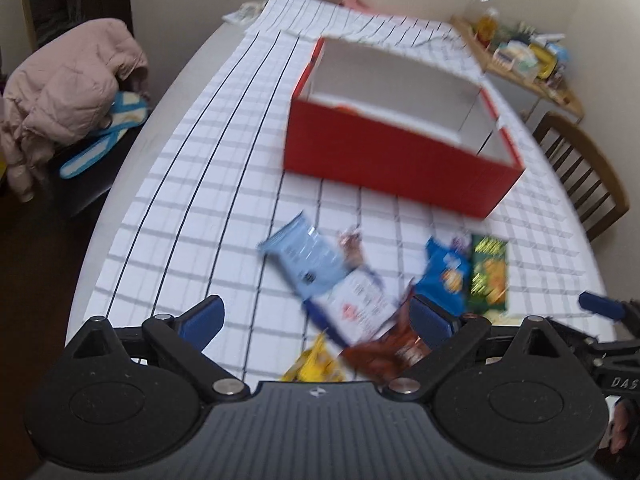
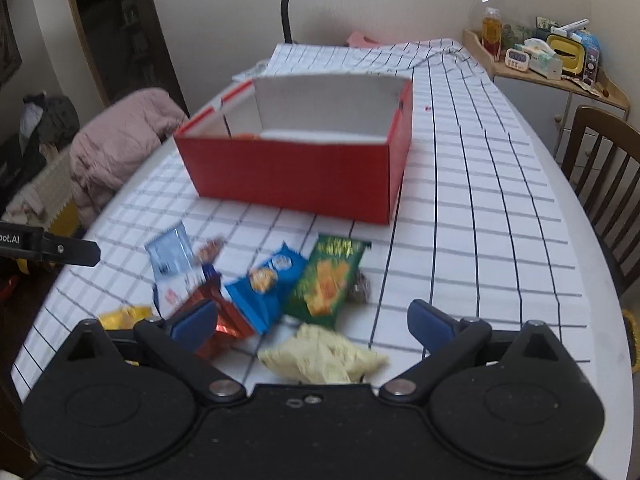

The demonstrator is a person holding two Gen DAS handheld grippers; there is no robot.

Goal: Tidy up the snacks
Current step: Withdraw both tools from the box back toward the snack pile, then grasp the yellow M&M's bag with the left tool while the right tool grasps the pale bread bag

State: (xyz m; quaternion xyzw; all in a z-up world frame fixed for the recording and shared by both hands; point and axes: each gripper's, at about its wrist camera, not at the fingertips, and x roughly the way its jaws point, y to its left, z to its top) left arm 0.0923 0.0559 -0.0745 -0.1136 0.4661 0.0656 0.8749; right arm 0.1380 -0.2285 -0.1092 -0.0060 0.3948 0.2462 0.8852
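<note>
Both grippers hang over a scatter of snack packets on a checked tablecloth (image 2: 480, 208), with an open red box (image 2: 296, 176) standing well beyond the jaws in both views. The left gripper (image 1: 316, 320) has its jaws spread wide with nothing pinched; a white packet (image 1: 356, 304) and a brown packet (image 1: 384, 350) lie between and just under the tips, a pale blue packet (image 1: 308, 260) lies just ahead, and a yellow packet (image 1: 316, 368) sits close to the gripper body. The right gripper (image 2: 312, 320) also stands spread and empty; a crumpled cream wrapper (image 2: 320, 354) lies between its jaws, a blue packet (image 2: 264, 288) and a green packet (image 2: 326, 280) lie just ahead, and a red foil packet (image 2: 216, 332) touches its left finger. Risk, as judged: the packets overlap, so a closing pinch may catch two at once or only a foil corner, which would slip or tear. The two grippers work near each other and could collide over the pile. The box interior shows something orange at its floor, otherwise hard to tell. Legible writing is scarce owing to blur: the packet labels cannot be read; partial lettering "DAS" and "bot.AI" shows on the opposite gripper's body in each view.
</note>
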